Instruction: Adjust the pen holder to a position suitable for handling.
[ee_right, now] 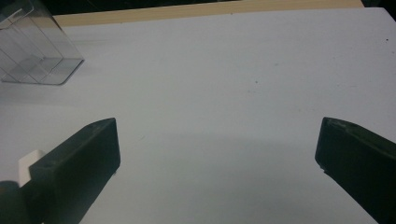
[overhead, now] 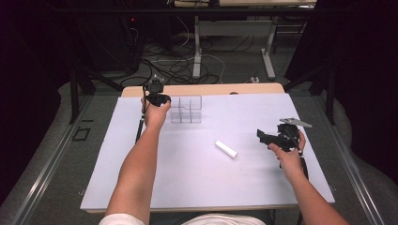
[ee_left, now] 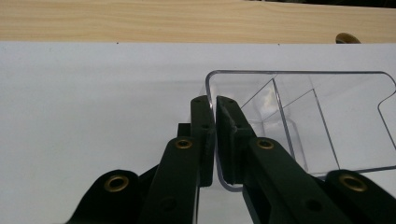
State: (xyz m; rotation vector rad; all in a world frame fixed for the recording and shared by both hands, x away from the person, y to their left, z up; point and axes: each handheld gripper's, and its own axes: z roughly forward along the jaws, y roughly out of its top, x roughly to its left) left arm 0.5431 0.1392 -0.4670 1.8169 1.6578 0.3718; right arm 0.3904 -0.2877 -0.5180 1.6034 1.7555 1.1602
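- The left gripper [ee_left: 215, 105] was clamped on the near-left wall of the clear plastic organizer [ee_left: 299, 121], one jaw inside and one outside.
- The right gripper [ee_right: 217, 154] had its jaws wide apart over the white sheet [ee_right: 224, 84].
- A white cylinder [overhead: 226, 149] lay just to the left of the right gripper.

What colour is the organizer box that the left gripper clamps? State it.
Colourless and see-through: the clear plastic organizer box, best seen in the left gripper view.

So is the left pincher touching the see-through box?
Touching. In the left gripper view, the left gripper is shut on the clear box, one jaw on each side of its wall.
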